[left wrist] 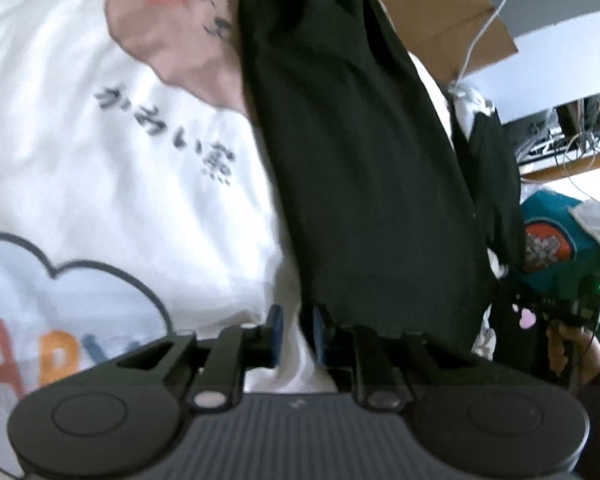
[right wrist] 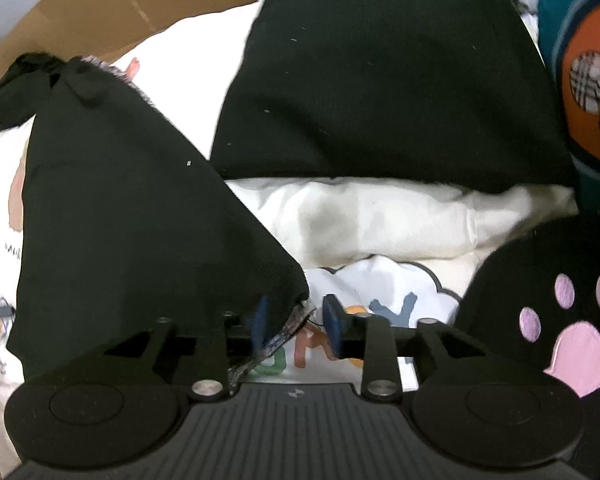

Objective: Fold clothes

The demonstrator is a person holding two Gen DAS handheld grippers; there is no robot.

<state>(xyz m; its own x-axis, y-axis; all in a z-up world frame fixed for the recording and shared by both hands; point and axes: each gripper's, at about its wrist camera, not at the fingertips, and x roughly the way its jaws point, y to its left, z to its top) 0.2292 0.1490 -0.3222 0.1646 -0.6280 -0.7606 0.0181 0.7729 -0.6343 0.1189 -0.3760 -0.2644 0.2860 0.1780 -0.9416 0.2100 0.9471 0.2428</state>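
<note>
— Tongs, how did they stand?
— My left gripper (left wrist: 296, 330) stood slightly apart, white shirt (left wrist: 100, 160) showing between; whether it pinched the black garment (left wrist: 360, 160) beside it, I couldn't tell.
— Right?
— My right gripper (right wrist: 296, 322) gaped, the black corner (right wrist: 292, 304) loose inside — its far end cut off.

In your left wrist view, the long folded garment (left wrist: 356, 152) runs from top centre down to the gripper (left wrist: 298, 334), lying on the printed shirt (left wrist: 100, 152) at its left. A cardboard box (left wrist: 440, 12) sits upper right.
</note>
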